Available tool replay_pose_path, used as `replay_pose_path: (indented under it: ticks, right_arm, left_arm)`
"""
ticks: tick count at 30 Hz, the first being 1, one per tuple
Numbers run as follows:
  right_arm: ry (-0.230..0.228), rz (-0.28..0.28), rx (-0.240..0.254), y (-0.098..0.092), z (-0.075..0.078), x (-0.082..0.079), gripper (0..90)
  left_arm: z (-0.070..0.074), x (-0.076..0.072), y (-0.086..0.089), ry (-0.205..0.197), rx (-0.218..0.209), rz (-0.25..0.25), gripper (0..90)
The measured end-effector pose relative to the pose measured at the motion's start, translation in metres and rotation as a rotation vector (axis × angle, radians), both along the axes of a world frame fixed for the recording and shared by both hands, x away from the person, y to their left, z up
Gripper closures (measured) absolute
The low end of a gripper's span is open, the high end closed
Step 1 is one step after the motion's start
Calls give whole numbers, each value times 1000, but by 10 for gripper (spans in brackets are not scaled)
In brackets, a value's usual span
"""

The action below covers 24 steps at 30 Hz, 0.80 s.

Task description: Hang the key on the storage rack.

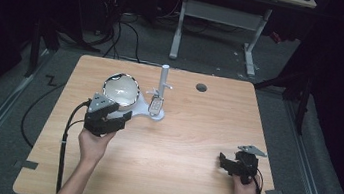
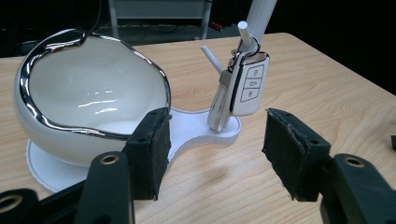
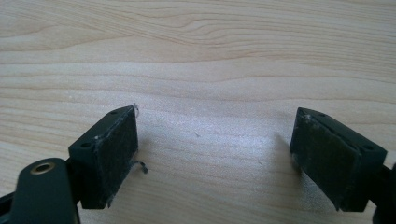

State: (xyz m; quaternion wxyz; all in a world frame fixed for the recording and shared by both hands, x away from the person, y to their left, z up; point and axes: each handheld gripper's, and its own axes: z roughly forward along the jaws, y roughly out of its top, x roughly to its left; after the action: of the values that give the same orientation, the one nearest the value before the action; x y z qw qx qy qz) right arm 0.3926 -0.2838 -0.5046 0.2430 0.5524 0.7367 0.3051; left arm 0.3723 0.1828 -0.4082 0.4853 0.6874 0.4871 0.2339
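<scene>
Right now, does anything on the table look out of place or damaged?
Nothing stands out. The car key hangs straight on its white stand, the bowl sits upright beside it, unspilled. Both grippers are open and empty.

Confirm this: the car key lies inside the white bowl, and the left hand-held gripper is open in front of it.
Wrong on one point: the car key hangs on the white stand beside the bowl, not inside it, as the left gripper view shows. The left hand-held gripper is indeed open.

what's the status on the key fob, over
Left gripper open, aimed at key fob hanging on white stand. Right gripper open, idle over table. Bowl close beside left fingers.
</scene>
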Motion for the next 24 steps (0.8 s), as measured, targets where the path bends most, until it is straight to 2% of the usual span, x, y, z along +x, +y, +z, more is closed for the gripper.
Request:
replay_pose_path:
  ticks: [24]
  right_arm:
    - [0,0,0,0,0,0,154]
  left_arm:
    - [-6,-11,11,18,-16,10,398]
